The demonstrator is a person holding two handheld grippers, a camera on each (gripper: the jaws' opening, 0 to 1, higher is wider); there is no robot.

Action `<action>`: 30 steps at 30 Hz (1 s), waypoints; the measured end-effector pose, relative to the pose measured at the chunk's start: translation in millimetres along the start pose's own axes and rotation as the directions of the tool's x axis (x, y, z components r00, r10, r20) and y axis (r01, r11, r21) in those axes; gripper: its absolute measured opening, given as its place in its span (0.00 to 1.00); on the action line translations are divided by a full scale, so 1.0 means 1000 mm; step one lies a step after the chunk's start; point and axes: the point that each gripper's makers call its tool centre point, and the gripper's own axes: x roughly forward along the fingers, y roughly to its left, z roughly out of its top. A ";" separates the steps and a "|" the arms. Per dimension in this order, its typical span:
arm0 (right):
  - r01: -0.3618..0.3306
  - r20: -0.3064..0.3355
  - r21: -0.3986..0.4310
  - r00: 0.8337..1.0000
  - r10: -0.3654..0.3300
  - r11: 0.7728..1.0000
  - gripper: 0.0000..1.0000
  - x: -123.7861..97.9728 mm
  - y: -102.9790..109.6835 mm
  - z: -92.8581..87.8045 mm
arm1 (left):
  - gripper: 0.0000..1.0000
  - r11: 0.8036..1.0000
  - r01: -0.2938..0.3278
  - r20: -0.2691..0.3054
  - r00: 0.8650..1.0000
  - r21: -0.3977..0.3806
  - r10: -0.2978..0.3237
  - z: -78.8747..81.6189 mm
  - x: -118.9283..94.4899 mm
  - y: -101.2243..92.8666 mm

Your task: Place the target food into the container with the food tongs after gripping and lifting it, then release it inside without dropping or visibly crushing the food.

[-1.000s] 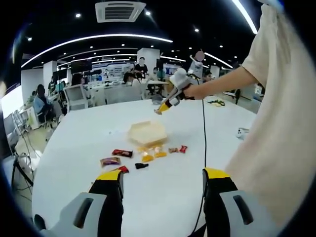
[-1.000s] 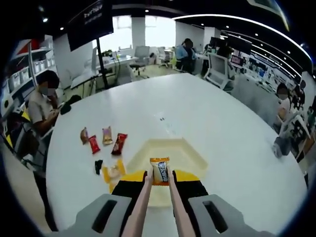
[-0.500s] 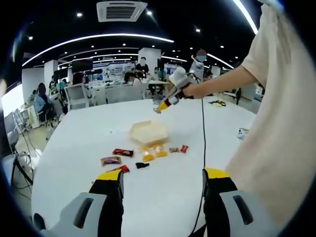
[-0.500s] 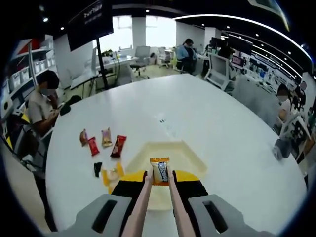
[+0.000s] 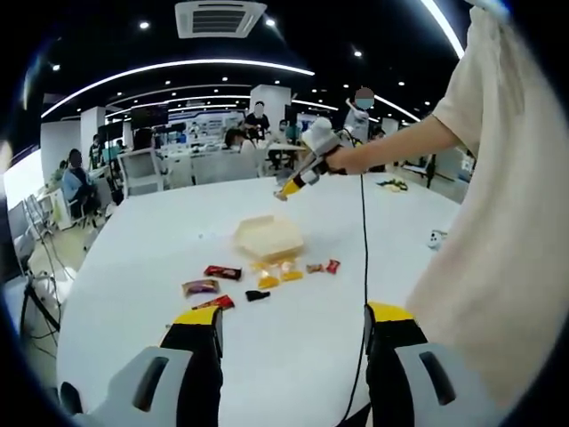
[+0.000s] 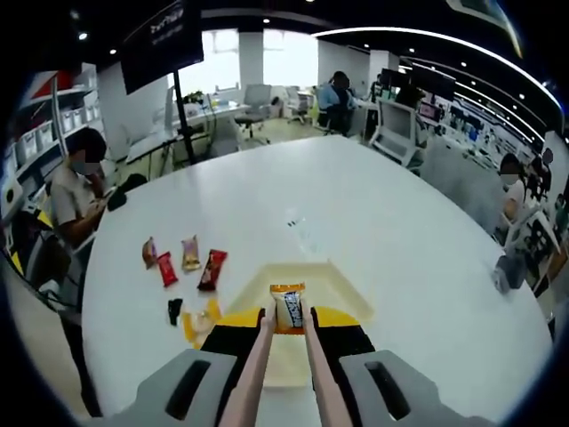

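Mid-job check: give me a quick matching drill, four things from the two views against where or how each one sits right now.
Things:
1. snack packet
2. container
3. left gripper
4. red wrapped bar

States:
A. open, holding nothing
B. lying on the table left of the container
C. gripped between the tongs
D. under the held packet

Pairs: 1-C, 2-D, 3-A, 4-B

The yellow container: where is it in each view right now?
Left gripper view: the yellow container sits mid-table, centre of picture, below the right gripper.
Right gripper view: low centre, just beyond the tongs' tips.
Shared landmark: the row of snack packets beside it.
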 end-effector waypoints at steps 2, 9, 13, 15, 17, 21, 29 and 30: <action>0.001 0.001 -0.001 1.000 -0.001 1.000 0.19 0.000 0.000 0.001 | 0.64 1.000 -0.003 0.000 1.000 -0.002 0.003 -0.001 -0.001 0.000; -0.010 0.002 -0.007 1.000 0.010 1.000 0.19 0.000 0.002 0.005 | 0.64 1.000 -0.002 -0.001 1.000 -0.012 0.002 -0.003 0.000 -0.003; -0.006 0.007 -0.008 1.000 0.006 1.000 0.19 -0.001 0.001 0.008 | 0.64 1.000 0.006 -0.003 1.000 -0.009 -0.006 -0.003 0.001 -0.005; -0.005 0.010 -0.010 1.000 0.005 1.000 0.19 -0.001 0.001 0.009 | 0.64 1.000 0.007 -0.003 1.000 -0.008 -0.007 -0.003 0.001 -0.005; -0.005 0.011 -0.010 1.000 0.005 1.000 0.19 -0.001 0.001 0.010 | 0.64 1.000 0.006 -0.003 1.000 -0.007 -0.006 -0.003 0.001 -0.005; -0.003 0.017 -0.004 1.000 0.003 1.000 0.19 0.000 -0.001 0.011 | 0.64 1.000 0.004 -0.008 1.000 -0.003 -0.004 -0.003 0.000 -0.003; -0.002 0.015 -0.012 1.000 0.003 1.000 0.19 0.002 -0.001 0.015 | 0.64 1.000 0.007 -0.007 1.000 -0.003 -0.007 -0.003 0.001 -0.004; -0.003 0.014 -0.013 1.000 0.003 1.000 0.19 0.002 -0.001 0.015 | 0.64 1.000 0.008 -0.008 1.000 -0.004 -0.008 -0.003 0.001 -0.004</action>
